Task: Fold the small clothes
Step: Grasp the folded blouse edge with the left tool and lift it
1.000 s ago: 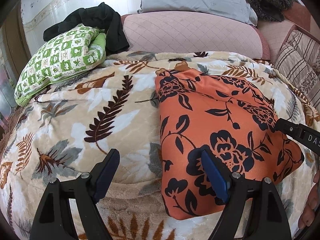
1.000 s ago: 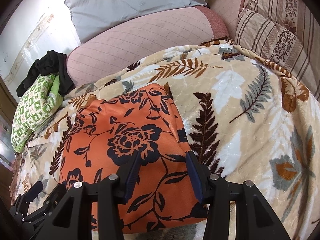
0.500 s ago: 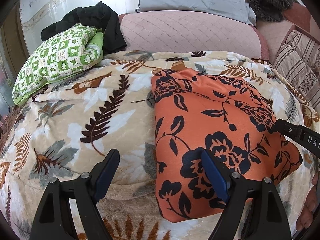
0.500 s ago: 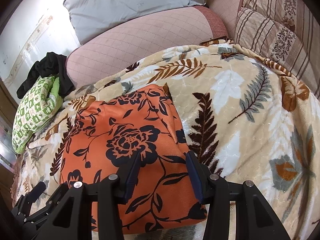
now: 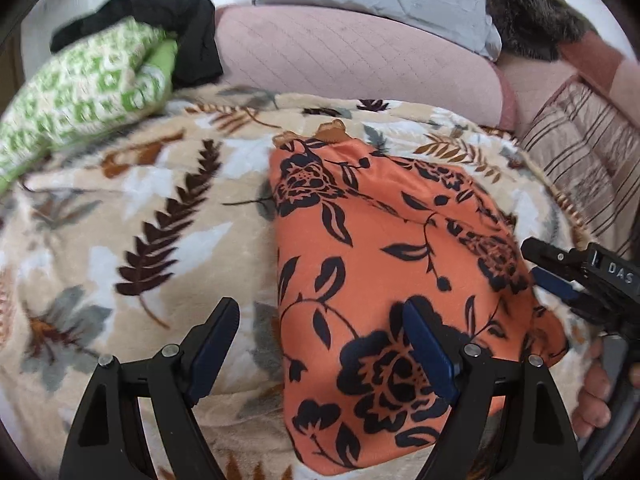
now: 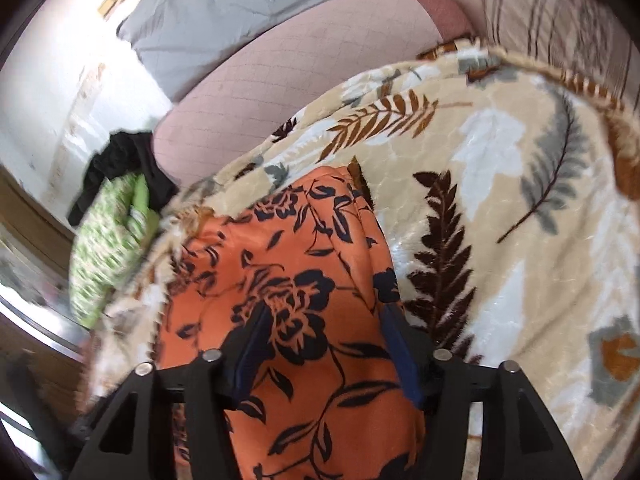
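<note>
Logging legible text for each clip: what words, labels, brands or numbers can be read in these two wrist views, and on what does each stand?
"DAS" - white letters on the black body of the right gripper, at the right edge of the left wrist view; the frame edge cuts it off, so it may be part of a longer word.
Nothing else reads: the green-and-white patterned pillow carries only blurred motifs, no legible text.

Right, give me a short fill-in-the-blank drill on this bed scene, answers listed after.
1. The folded garment is ____ with a dark floral print.
2. It lies on a blanket printed with ____.
3. A black cloth is draped over the ____ checked pillow.
4. The left gripper has its fingers spread ____, gripping nothing.

Missing words: orange; leaves; green; open
</note>
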### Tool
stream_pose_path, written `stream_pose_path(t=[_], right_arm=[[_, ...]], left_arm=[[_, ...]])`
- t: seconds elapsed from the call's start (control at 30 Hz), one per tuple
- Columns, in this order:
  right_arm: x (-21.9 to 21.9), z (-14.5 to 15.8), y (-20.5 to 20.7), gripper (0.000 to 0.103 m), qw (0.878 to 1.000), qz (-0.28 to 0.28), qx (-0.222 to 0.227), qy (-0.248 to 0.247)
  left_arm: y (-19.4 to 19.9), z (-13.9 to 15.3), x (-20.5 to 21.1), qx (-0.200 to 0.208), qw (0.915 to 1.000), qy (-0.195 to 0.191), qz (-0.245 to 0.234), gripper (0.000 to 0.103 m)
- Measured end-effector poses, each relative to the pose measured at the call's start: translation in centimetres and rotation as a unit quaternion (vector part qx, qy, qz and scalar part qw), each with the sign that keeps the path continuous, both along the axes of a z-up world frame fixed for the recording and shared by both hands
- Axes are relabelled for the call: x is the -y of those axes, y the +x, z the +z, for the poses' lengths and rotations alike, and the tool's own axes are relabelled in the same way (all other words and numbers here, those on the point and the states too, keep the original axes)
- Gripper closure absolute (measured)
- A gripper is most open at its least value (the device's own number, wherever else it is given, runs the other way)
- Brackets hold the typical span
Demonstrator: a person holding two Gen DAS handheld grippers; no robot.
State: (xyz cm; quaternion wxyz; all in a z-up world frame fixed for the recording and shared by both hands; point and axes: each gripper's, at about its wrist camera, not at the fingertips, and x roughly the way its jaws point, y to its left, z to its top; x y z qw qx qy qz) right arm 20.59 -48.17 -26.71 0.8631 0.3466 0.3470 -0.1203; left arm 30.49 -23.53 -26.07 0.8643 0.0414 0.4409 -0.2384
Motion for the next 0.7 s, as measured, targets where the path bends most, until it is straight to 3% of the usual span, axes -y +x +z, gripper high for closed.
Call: stream_pose_path(t=[0.17,0.33,0.57,0.7], right_arm=[[3.2,-1.5,0.0,0.038,0.996,-0.018,0.008,0.082],[5.0,-3.8,2.1,0.038,0.991,-0.014,-0.011,0.132],[5.1,-5.8,3.5,0.030,0.985,0.013,-0.019,0.170],[3.2,-6.5,5.0,0.028,0.978,0.069,-0.016,0.199]], left_arm=[[2.6,-1.1,-1.6,-0.080,0.9949,-0.062,0.001,0.019],[3.1,-1.9,-1.9,-0.093,0.9935,-0.065,0.003,0.019],[2.4,-3.4,-0.1,-0.149,0.9822,-0.099,-0.059,0.019],[1.6,-3.4,0.8,-0.123,0.9875,-0.079,-0.057,0.019]])
